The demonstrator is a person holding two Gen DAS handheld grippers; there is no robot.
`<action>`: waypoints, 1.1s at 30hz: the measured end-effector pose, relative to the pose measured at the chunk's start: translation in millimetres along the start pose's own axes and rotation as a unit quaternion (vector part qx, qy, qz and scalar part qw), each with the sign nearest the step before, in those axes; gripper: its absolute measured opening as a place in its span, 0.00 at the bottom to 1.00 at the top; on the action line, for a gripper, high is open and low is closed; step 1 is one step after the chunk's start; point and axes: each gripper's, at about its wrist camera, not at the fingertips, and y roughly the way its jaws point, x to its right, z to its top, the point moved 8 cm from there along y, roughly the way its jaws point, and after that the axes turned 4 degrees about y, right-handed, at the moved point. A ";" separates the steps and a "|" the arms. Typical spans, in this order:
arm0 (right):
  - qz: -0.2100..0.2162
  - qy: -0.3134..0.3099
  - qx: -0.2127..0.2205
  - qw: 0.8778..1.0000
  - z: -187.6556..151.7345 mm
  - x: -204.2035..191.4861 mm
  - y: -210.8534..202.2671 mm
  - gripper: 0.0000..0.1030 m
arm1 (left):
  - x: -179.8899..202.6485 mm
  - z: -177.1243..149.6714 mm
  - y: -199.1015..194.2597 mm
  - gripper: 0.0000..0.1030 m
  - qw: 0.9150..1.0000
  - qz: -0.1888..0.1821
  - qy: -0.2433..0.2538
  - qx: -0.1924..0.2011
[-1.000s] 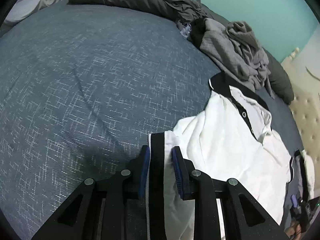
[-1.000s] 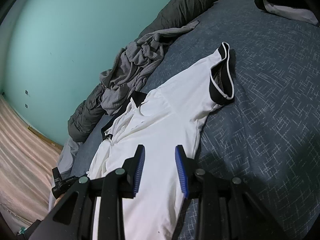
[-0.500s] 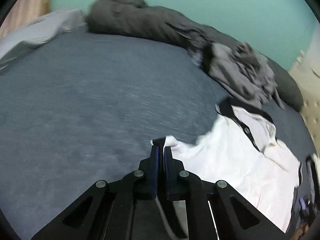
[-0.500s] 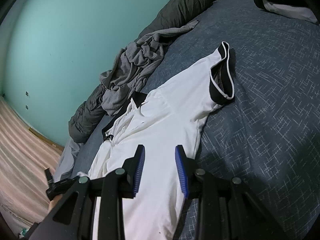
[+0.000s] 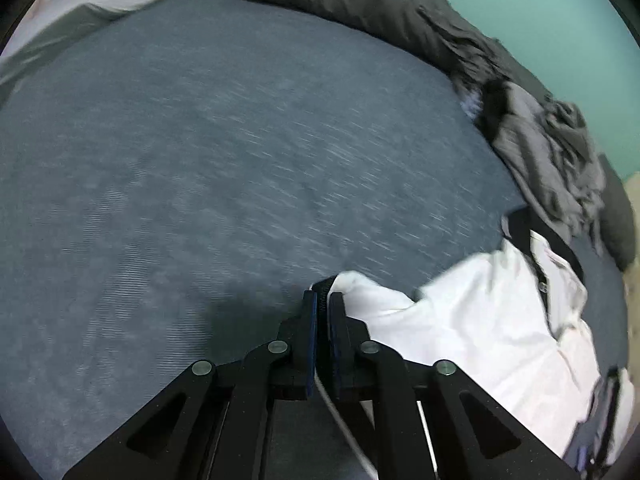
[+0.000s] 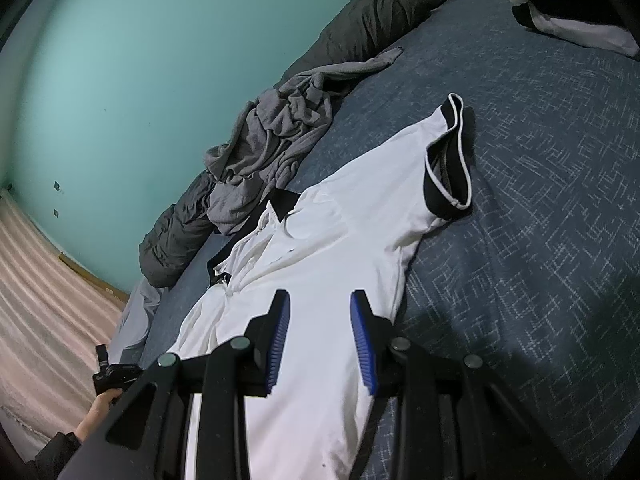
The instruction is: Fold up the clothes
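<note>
Since a second ago the left gripper (image 5: 323,300) has clamped its jaws on the black sleeve cuff (image 5: 323,285) of the white polo shirt (image 6: 320,256), lower centre on the blue bedspread (image 5: 200,160); the right gripper (image 6: 320,312) remains wide apart over the shirt's body.

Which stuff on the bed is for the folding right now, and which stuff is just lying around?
For the job:
- white polo shirt
- its black-cuffed sleeve, pinched by the left gripper
- right gripper, open over the shirt

Just lying about:
- crumpled grey garment
- dark duvet along the wall
- folded white and black clothing in the far corner
- bedspread underneath
</note>
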 end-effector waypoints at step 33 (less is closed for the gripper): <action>0.004 0.005 0.000 1.000 -1.9 -0.6 -3.2 0.30 | 16.4 -105.8 -49.4 0.00 0.991 -0.130 -0.012 -0.003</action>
